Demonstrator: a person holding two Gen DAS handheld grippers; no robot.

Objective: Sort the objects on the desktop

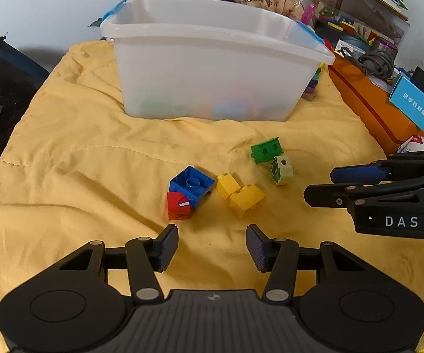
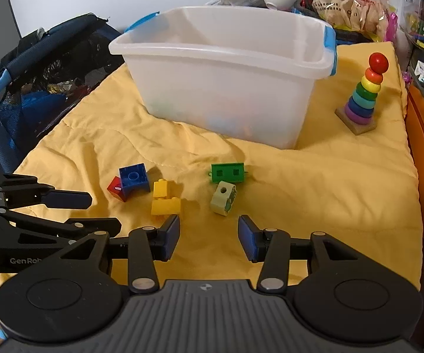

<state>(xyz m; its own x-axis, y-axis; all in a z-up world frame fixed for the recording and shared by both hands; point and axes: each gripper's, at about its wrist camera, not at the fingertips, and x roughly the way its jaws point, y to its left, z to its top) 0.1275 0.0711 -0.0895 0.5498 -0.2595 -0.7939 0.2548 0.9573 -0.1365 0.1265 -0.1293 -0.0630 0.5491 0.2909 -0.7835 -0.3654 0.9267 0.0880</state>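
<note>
Hovering over the yellow quilt, both grippers empty. Left gripper fingers part open, nothing between; right gripper likewise. Loose toys lie in front of the white bin: blue brick touching red cube, two yellow bricks touching each other, green block just beside frog cube. Risks: touching pieces may lift or drag together; soft, wrinkled cloth could snag a finger; grippers sit near enough to collide.
</note>
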